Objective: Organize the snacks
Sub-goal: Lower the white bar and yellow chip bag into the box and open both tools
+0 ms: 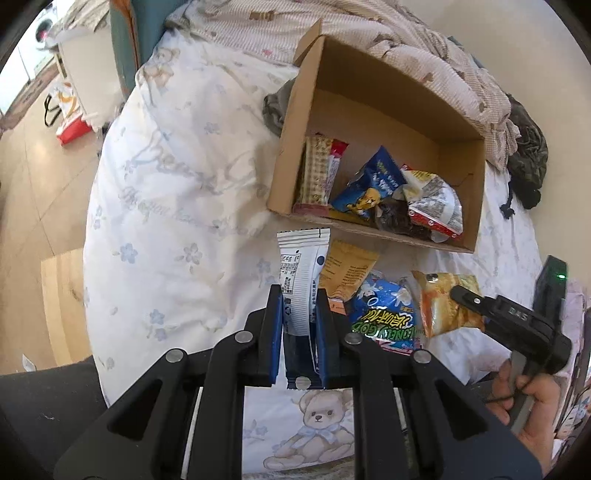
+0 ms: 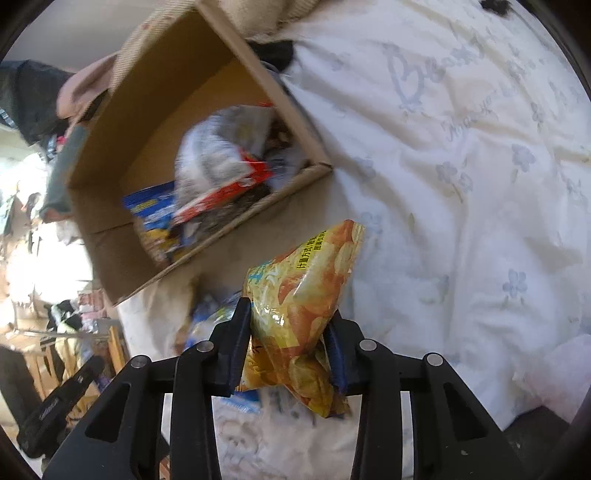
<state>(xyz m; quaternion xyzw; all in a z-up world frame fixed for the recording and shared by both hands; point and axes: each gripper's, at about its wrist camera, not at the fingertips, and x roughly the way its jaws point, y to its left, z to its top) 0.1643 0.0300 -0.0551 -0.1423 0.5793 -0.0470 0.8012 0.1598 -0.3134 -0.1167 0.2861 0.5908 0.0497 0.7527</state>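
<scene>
Cardboard box (image 1: 373, 99), upper centre of the left view, holds several snack packets. Left gripper (image 1: 300, 308) pinches a white stick sachet (image 1: 301, 266) below it; right gripper (image 2: 291, 343) clamps an orange chip bag (image 2: 303, 291) over the floral quilt (image 2: 461, 184).

Bed with white floral duvet (image 1: 177, 192), teddy-bear print near its edge. Striped blanket (image 1: 424, 48) bunched at far side against cream wall (image 1: 517, 33). Light wood floor (image 1: 33, 177) at left; white cabinet (image 1: 88, 66) there. Daylight, bright.
</scene>
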